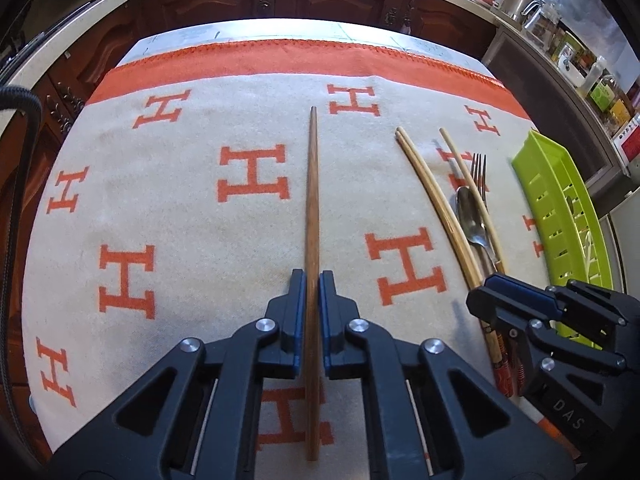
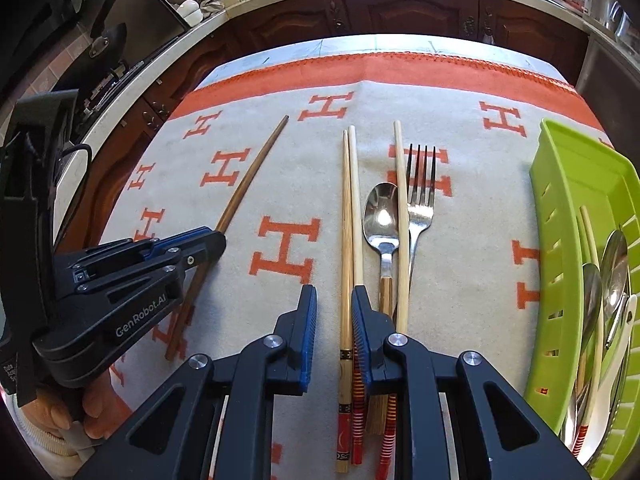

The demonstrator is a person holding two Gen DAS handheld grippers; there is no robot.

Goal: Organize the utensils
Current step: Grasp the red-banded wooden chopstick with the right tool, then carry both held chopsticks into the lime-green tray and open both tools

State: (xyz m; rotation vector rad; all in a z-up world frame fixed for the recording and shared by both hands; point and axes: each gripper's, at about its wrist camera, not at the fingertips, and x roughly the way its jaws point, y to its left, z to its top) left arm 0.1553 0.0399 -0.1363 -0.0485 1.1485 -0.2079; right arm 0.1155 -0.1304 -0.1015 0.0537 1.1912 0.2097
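Observation:
A dark brown chopstick lies lengthwise on the H-patterned cloth. My left gripper is shut on it near its thick end. A pair of bamboo chopsticks lies between the fingers of my right gripper, which is open: the right pad touches the pair and a gap shows on the left. Right of them lie a spoon, a third bamboo chopstick and a fork. The left gripper and the brown chopstick also show in the right wrist view.
A green slotted basket stands at the right edge of the cloth and holds spoons and a chopstick. A person's hand grips the left tool. Dark wooden cabinets and a cluttered counter run behind the table.

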